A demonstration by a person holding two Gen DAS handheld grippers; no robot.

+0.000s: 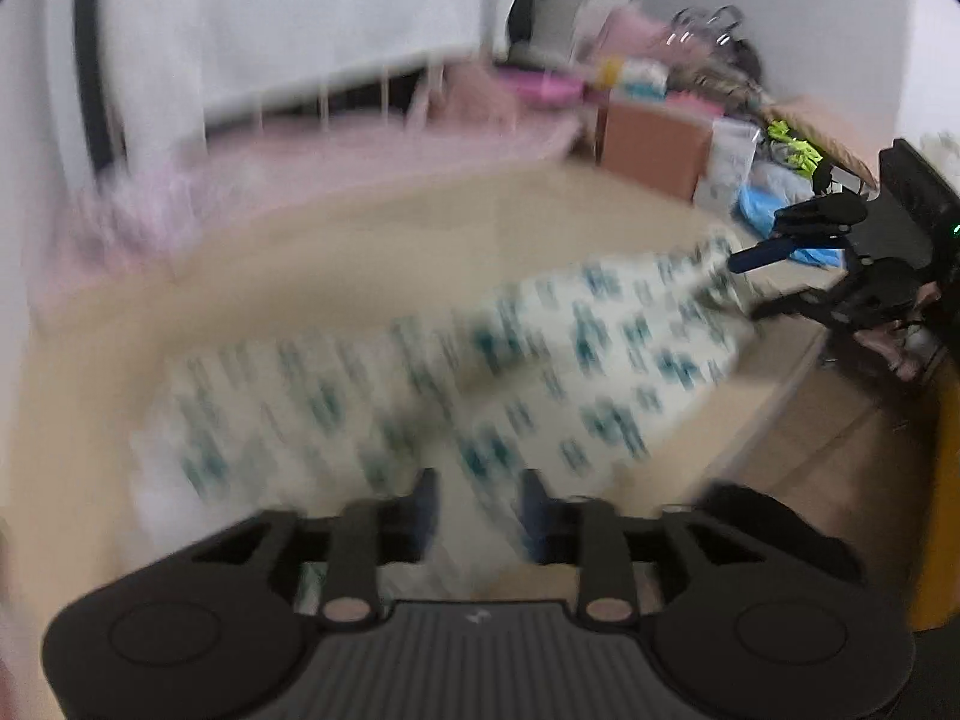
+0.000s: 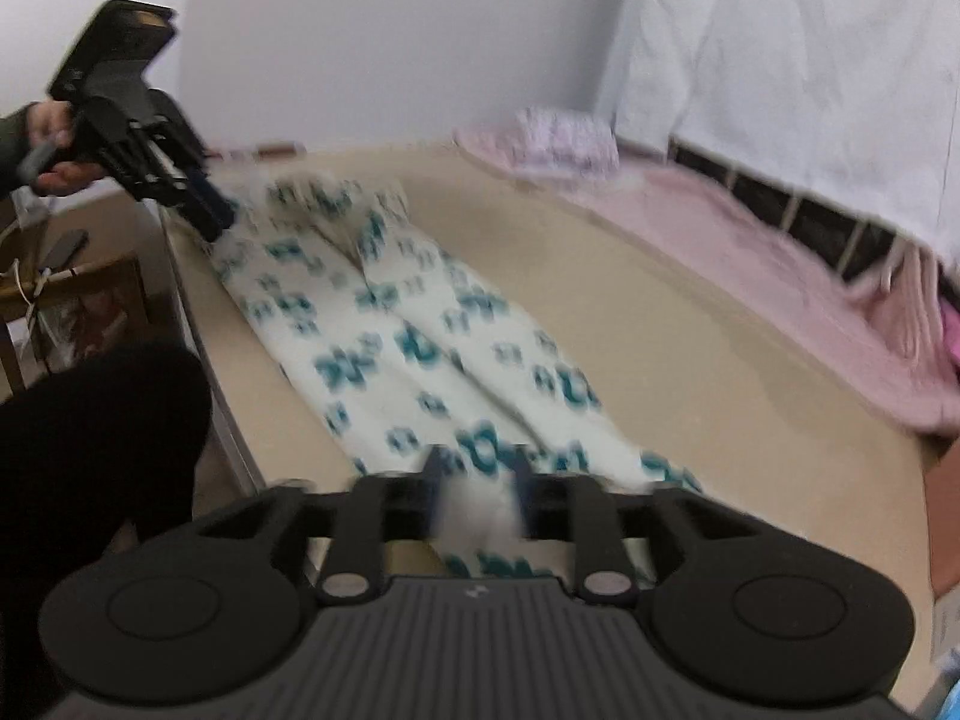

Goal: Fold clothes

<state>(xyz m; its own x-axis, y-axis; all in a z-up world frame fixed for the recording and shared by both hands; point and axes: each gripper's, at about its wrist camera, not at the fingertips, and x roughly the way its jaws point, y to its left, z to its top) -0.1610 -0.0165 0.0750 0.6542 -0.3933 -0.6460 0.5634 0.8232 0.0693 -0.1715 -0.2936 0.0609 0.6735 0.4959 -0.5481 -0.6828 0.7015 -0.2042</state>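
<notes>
One pair of soft white trousers (image 2: 414,354) printed with blurred teal motifs lies flat and lengthwise on the smooth beige surface (image 2: 690,360), its two legs side by side with a seam running between them. I hold two matt black tools. My left tool (image 1: 477,516) has its blue-padded fingers (image 1: 423,510) standing apart over the near end of the cloth, with nothing pinched between them; in the right wrist view it hangs over the far end of the trousers, by the surface's edge. My right tool (image 2: 477,495) also stands parted, and a pale fold of the fabric shows in the gap, though the blur keeps me from telling whether the pads press on it. My left hand (image 2: 57,144) grips its tool's handle. Beyond the surface lies a fluffy pink blanket (image 2: 780,276), with a smaller patterned pink cloth (image 2: 564,135) folded at its end, below a white crinkled curtain (image 2: 810,60).
</notes>
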